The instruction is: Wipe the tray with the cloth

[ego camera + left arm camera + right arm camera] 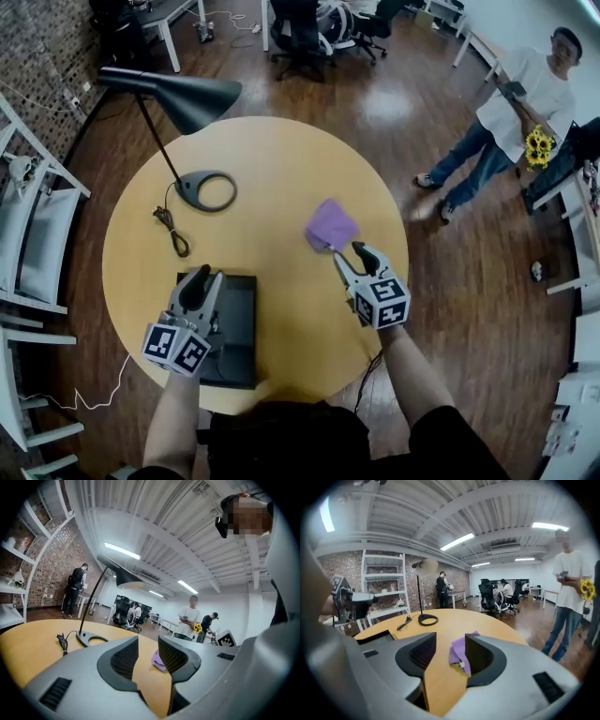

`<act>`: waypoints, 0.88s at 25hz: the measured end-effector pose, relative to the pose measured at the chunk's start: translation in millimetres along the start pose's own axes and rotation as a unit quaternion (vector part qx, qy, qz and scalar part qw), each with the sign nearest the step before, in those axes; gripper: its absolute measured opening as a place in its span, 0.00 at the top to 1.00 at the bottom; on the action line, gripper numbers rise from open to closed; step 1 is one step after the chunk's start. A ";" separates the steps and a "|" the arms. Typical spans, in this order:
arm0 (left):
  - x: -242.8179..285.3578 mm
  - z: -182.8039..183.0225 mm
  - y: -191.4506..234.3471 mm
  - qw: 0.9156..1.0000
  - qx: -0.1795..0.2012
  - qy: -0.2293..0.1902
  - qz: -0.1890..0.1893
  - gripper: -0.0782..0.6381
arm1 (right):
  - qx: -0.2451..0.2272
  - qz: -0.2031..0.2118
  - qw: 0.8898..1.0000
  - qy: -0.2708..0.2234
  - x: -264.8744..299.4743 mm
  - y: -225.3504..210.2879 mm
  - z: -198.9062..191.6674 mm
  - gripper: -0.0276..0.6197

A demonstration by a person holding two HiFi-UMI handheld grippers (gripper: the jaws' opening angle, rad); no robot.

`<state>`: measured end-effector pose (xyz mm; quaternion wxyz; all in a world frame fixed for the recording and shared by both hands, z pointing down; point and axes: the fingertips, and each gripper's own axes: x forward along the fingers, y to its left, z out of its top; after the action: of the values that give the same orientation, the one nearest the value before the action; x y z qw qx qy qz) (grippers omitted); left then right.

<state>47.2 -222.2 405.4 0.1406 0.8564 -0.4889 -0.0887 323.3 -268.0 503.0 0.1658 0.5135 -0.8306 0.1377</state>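
Though illegible — white tag (461,664) on purple cloth (458,649)

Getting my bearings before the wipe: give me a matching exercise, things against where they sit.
Things:
1. cloth
2. tray
3. lamp base

Places:
A. table's near edge, by the left gripper
B. table's left half, beyond the tray
C. on the table, just ahead of the right gripper's open jaws

Pairs: 1-C, 2-A, 3-B.

I can't read any words or numbers here. Low in the frame, the left gripper (201,277) and the right gripper (349,253) show only black-and-white squares.
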 end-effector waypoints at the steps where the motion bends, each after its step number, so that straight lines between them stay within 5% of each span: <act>1: 5.7 -5.6 1.0 1.000 -0.003 0.007 0.009 0.72 | -0.015 0.004 1.000 0.017 13.8 -6.5 -5.4 0.65; 8: 17.7 -20.9 12.1 0.998 -0.010 0.046 0.050 0.72 | -0.069 0.022 0.989 0.129 100.5 -40.3 -38.9 0.55; 13: 12.4 -31.0 25.5 0.995 -0.011 0.070 0.067 0.72 | -0.093 0.010 0.970 0.224 143.2 -53.1 -78.3 0.43; 22: -6.9 -50.2 50.5 0.992 -0.023 0.086 0.089 0.72 | -0.086 0.022 0.957 0.278 158.0 -49.0 -102.1 0.52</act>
<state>17.2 -232.8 469.4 0.2094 0.8105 -0.5469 -0.0128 315.0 -376.2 664.3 0.4305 0.4206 -0.7715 0.2062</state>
